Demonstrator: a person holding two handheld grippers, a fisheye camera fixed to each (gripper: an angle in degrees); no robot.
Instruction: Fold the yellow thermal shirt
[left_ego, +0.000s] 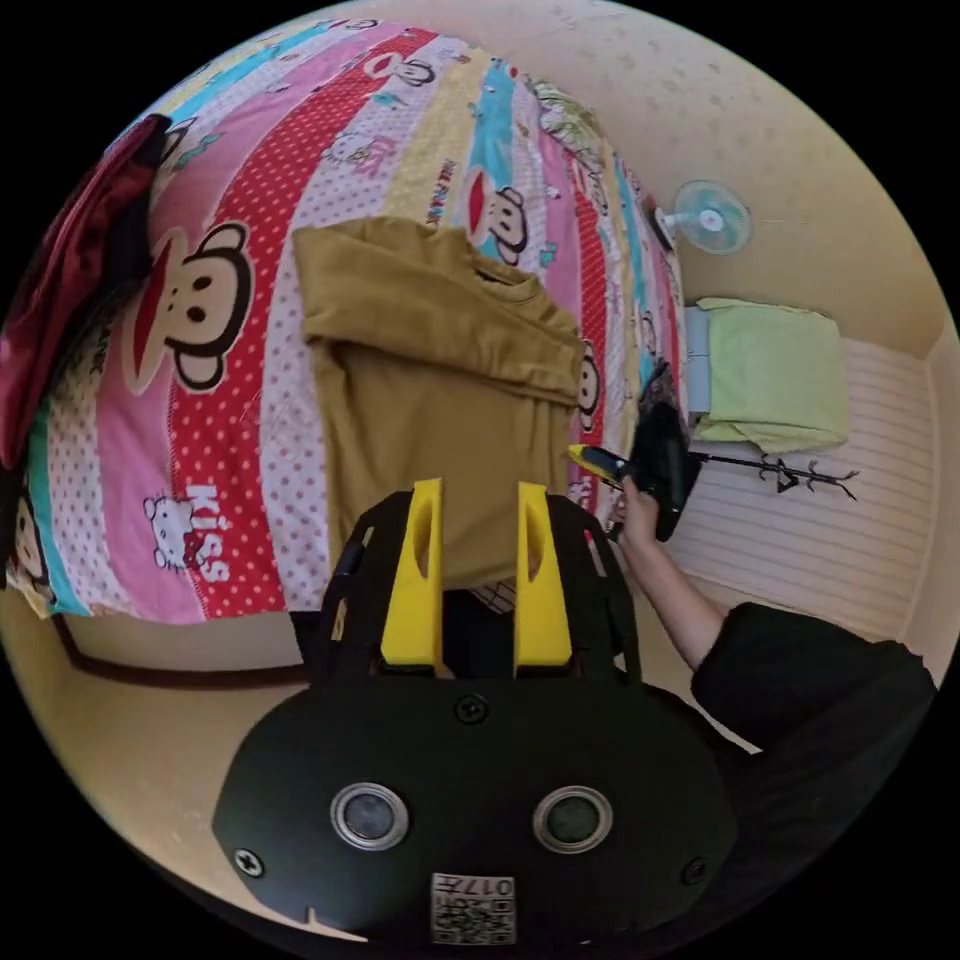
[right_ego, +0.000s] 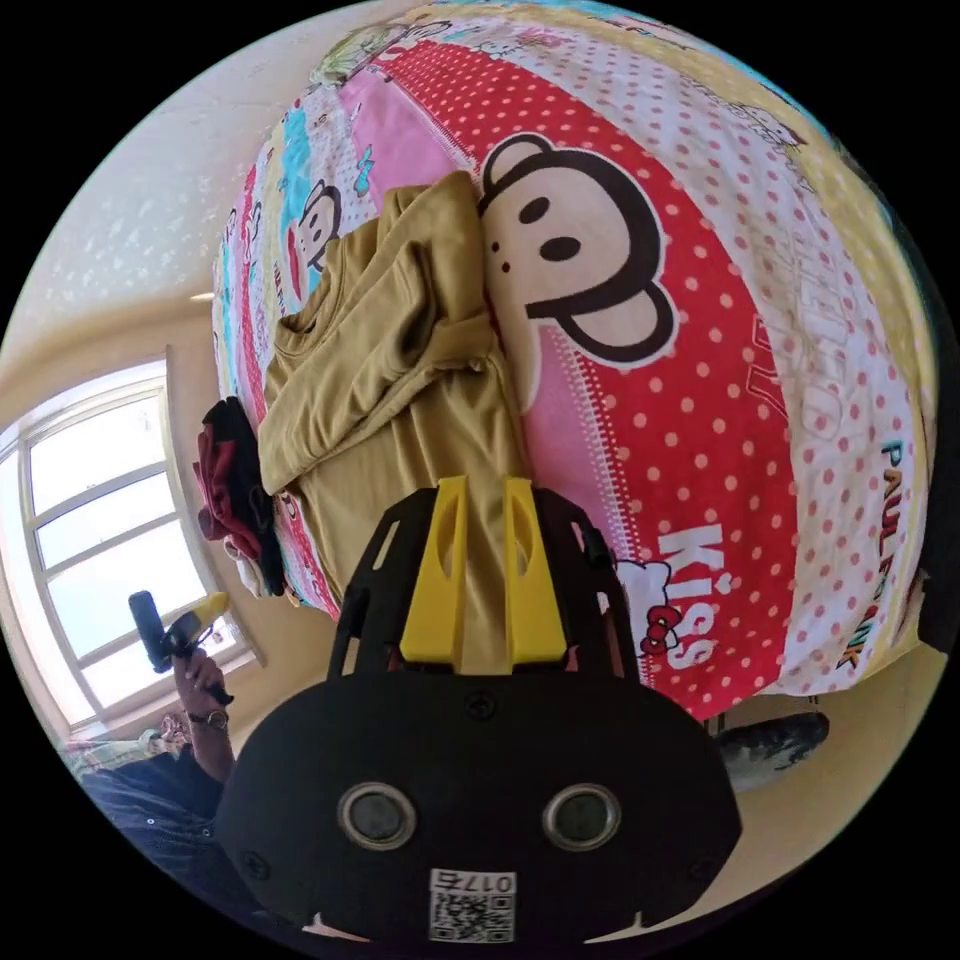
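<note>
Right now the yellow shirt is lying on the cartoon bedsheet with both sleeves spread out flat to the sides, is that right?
Not quite. The yellow shirt does lie on the cartoon bedsheet, but its sleeves are not spread out: they are folded in across the chest. The left gripper view shows this most clearly.

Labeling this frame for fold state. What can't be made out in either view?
- Left gripper view: the shirt hem lies behind the left gripper, so grip contact is unclear.
- Right gripper view: the right gripper covers the shirt's lower part too.
- Both views: the sleeves are folded across the body, cuffs tucked out of sight.
- Left gripper view: the dark red garment is cut by the fisheye edge.
</note>
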